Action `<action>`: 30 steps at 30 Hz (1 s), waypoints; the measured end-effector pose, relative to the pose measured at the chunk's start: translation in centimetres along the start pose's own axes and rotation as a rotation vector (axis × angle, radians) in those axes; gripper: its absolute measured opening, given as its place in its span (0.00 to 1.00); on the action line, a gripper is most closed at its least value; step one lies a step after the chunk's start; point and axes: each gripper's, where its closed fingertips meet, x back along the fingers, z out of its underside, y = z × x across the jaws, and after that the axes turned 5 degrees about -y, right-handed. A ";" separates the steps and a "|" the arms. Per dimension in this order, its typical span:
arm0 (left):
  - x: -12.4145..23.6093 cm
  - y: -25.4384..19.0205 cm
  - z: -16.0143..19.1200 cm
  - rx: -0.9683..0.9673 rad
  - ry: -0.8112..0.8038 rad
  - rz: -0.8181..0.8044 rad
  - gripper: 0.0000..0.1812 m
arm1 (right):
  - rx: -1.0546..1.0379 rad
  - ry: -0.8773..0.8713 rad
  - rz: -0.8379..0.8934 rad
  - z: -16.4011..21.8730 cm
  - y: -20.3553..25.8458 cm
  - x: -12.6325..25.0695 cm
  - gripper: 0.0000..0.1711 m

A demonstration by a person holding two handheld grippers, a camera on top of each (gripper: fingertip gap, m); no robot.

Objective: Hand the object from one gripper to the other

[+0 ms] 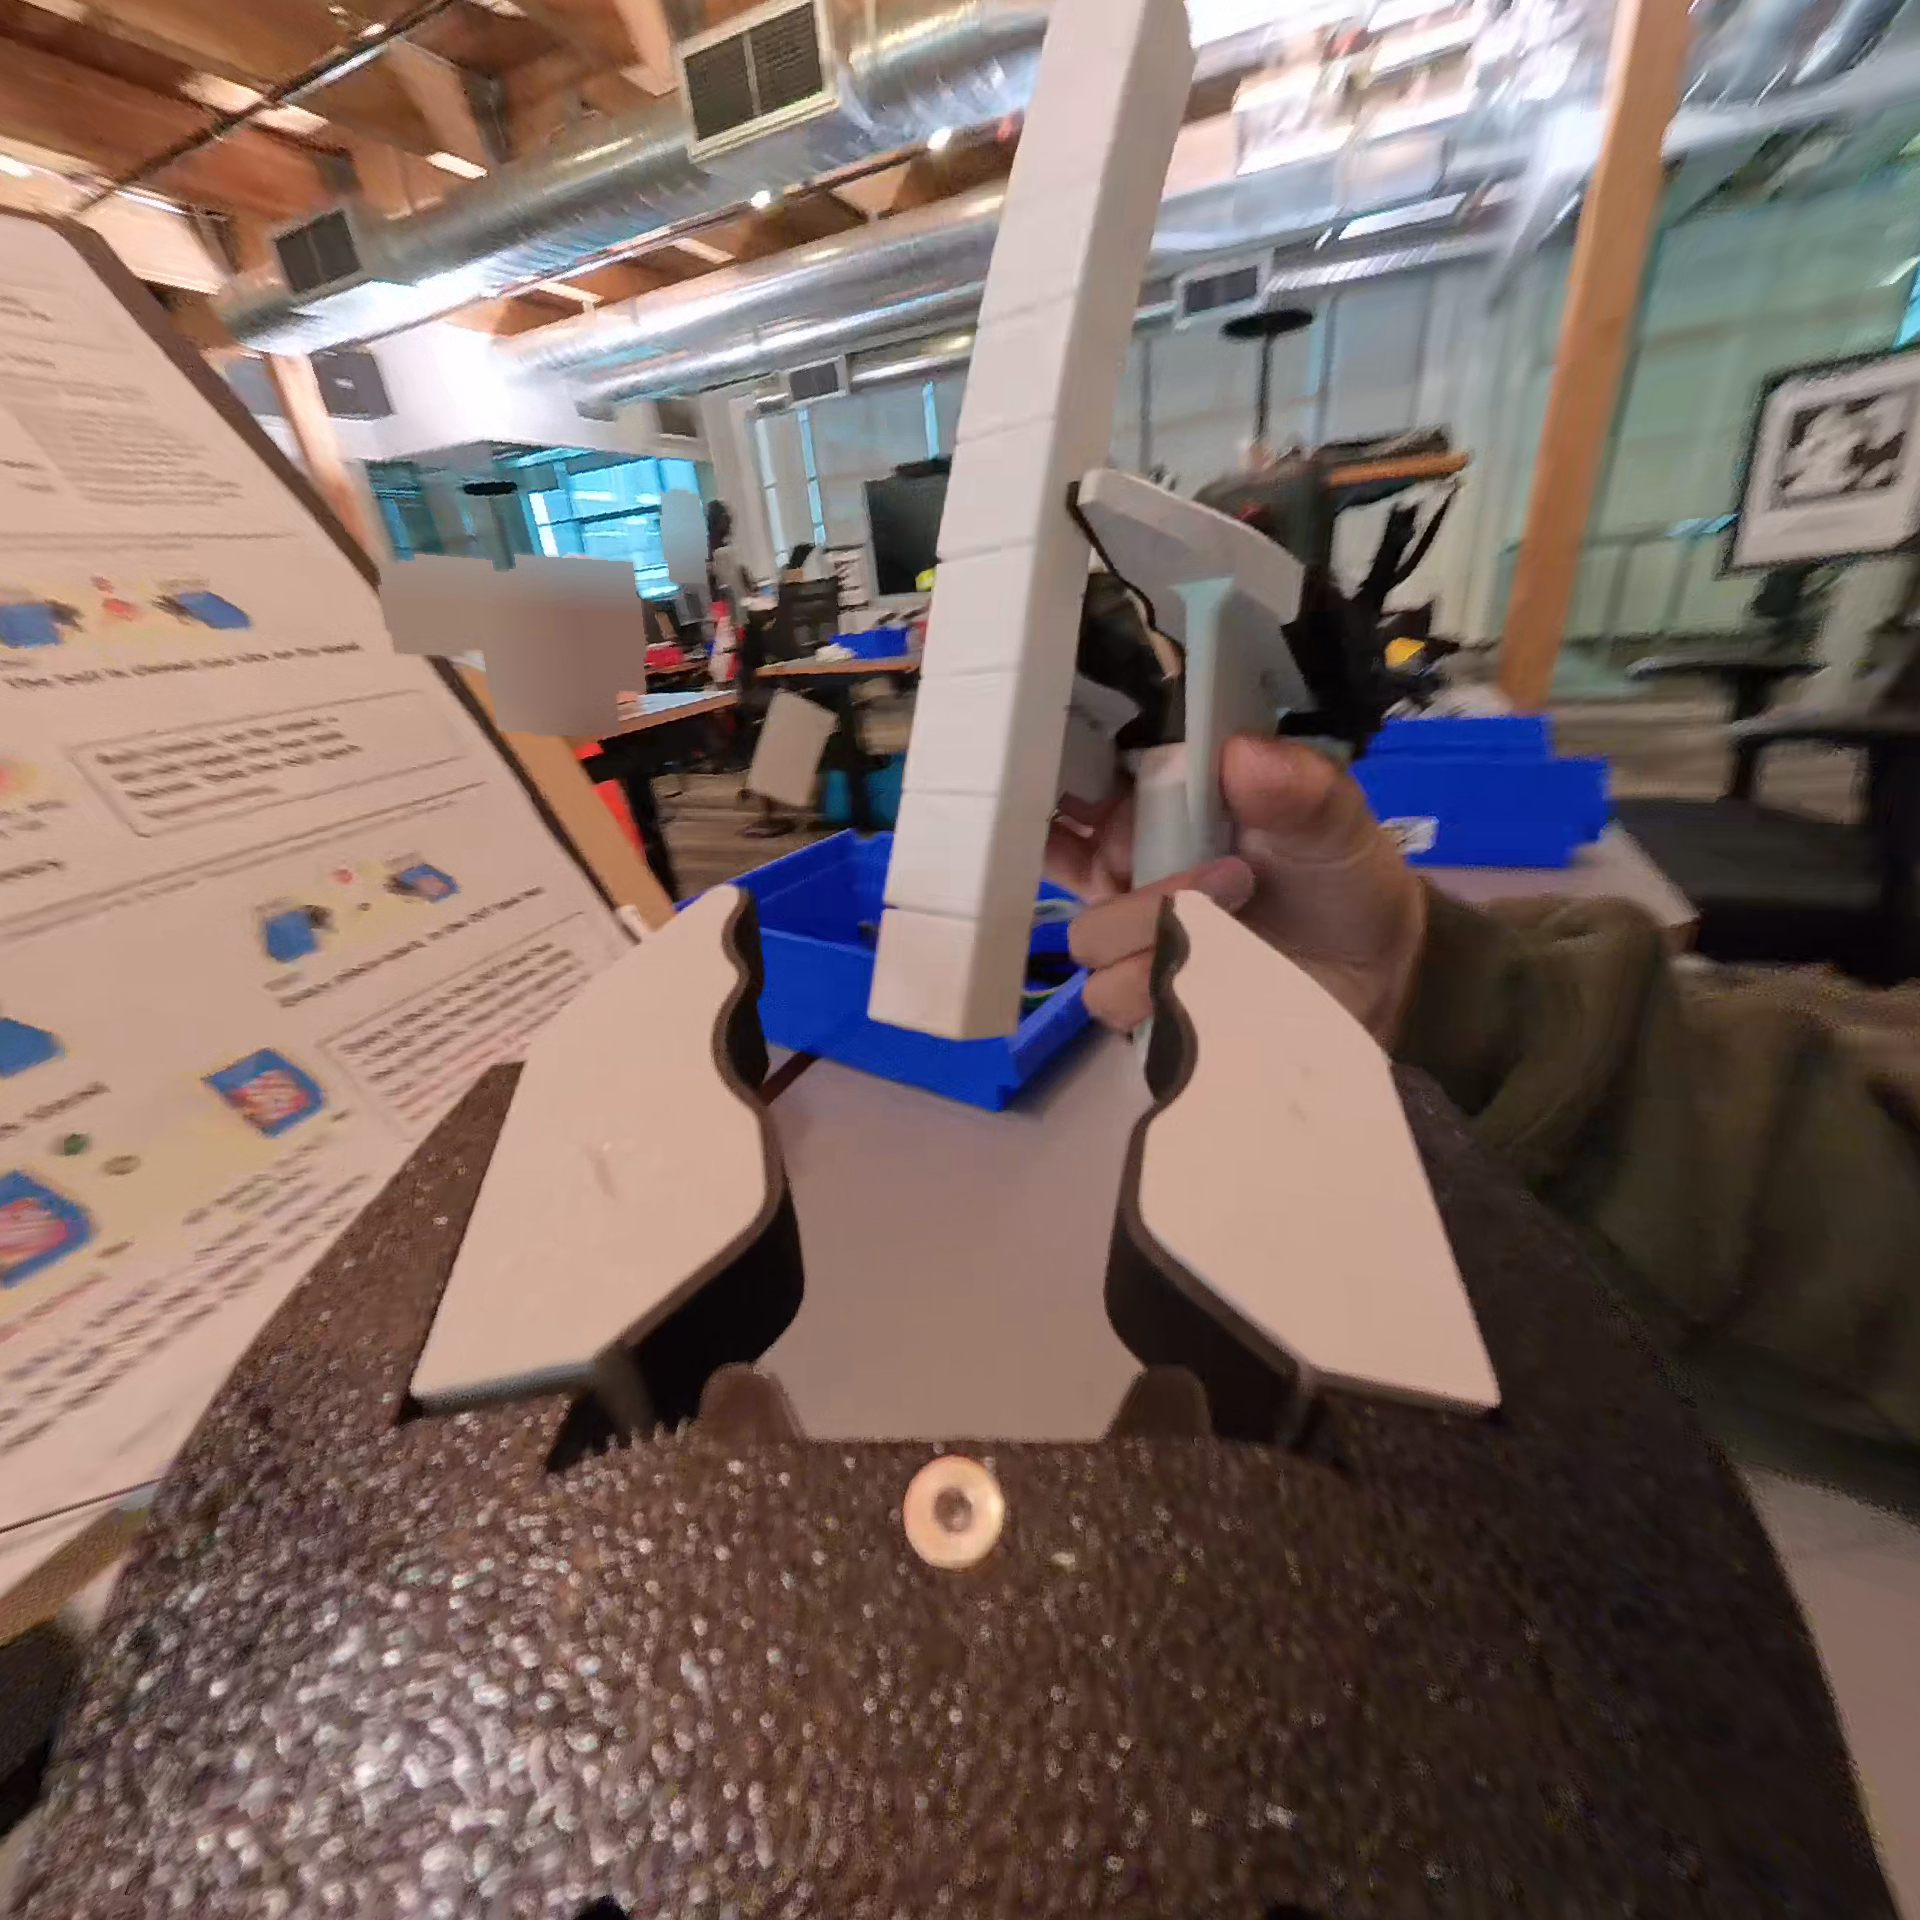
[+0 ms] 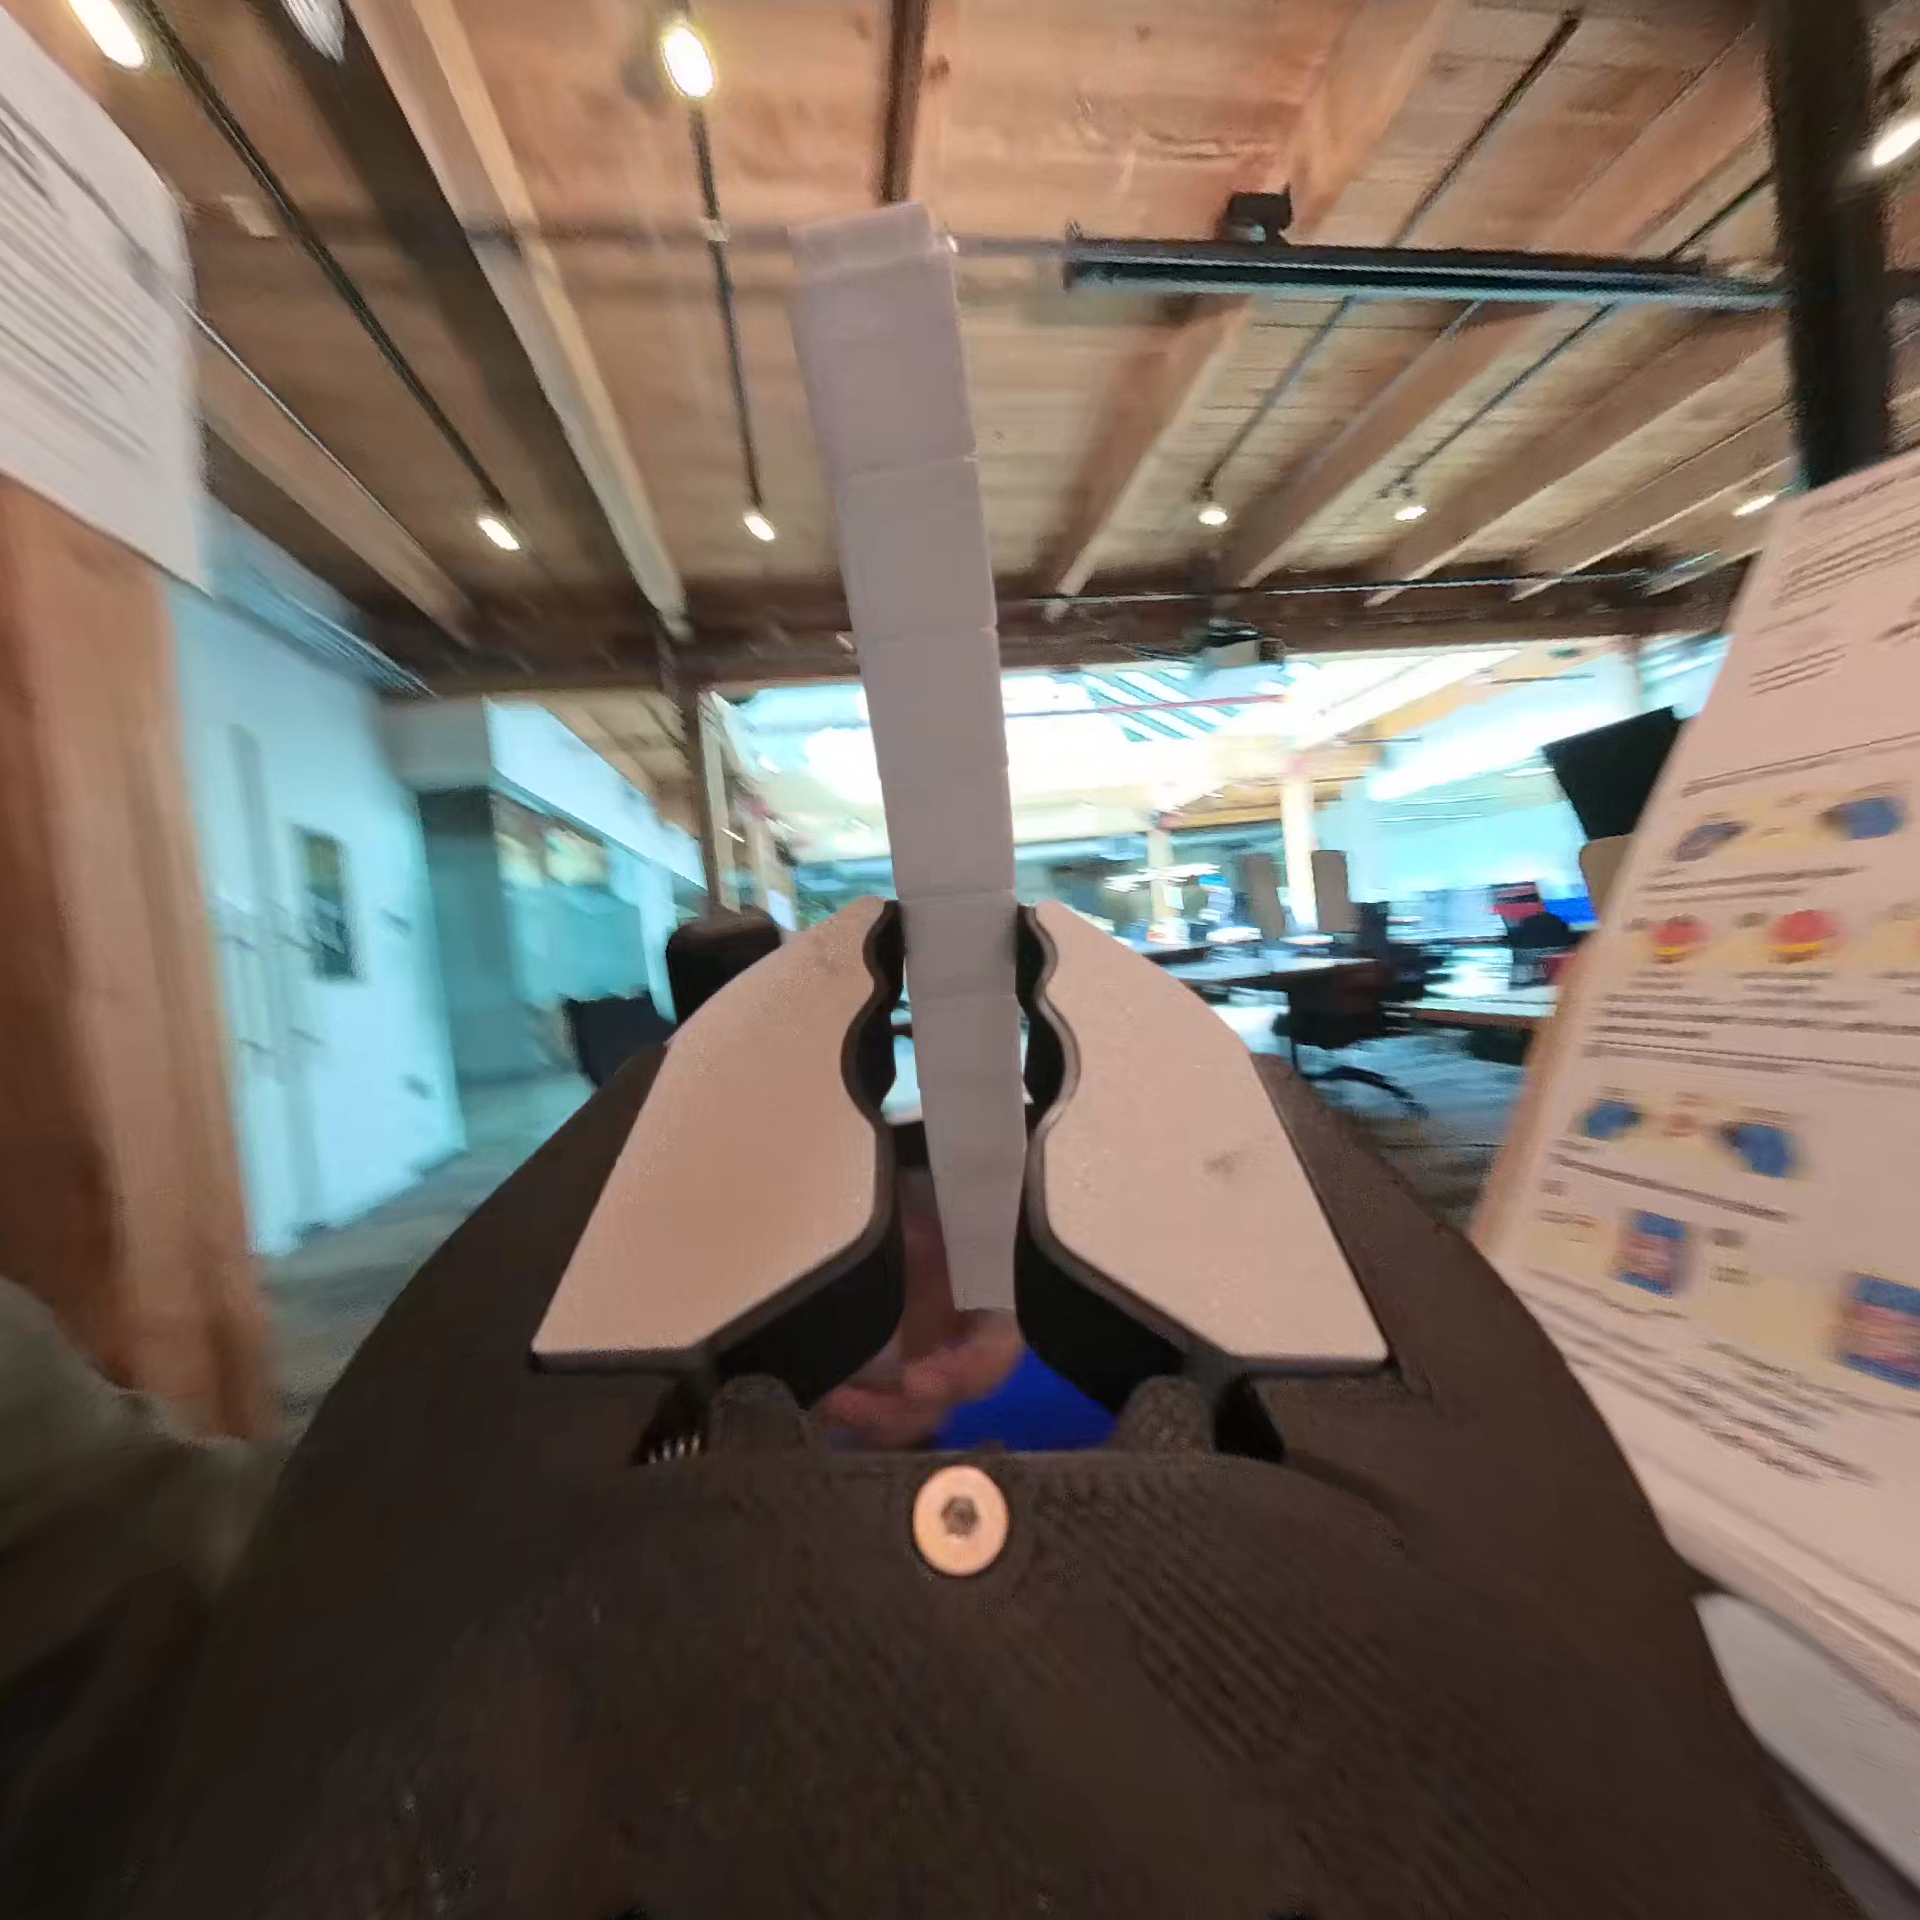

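**Handover status: bar held by right gripper, left gripper not yet engaged**

The white segmented bar (image 2: 940, 790) is clamped between the fingers of the right gripper (image 2: 956, 935), which close on its lower portion. The bar stands nearly upright, with most of its length projecting above the fingertips.

In the left wrist view, the left gripper (image 1: 954, 920) has its fingers spread wide and holds nothing. The bar (image 1: 1023, 540) stands just beyond the fingertips, above a blue bin (image 1: 904, 1013) on the grey tabletop (image 1: 935, 1247). The right gripper (image 1: 1195, 582) and the hand (image 1: 1278, 873) operating it appear behind the bar.

Judged progress: the pick-up is done. Remaining steps are positioning the left fingers around the bar, closing them, and releasing the right grip.

Materials: the bar is matte, square in section, scored into even blocks, and bows slightly, suggesting foam. The fingers have flat grey faces with wavy black inner edges. The gripper bodies are rough, black and textured. An instruction board (image 1: 208, 831) leans at the left.
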 end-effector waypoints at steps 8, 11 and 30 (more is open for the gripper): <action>-0.5 -1.7 -2.7 0.348 -0.280 0.182 0.26 | -0.263 -0.132 -0.089 -0.3 0.5 -0.4 0.12; -0.7 -1.9 -3.1 0.400 -0.346 0.196 0.14 | -0.280 -0.169 -0.095 -0.5 0.7 -0.6 0.12; 1.4 3.6 -1.5 0.262 -0.101 -0.119 0.13 | 0.441 0.241 0.325 -2.0 -5.0 4.8 0.65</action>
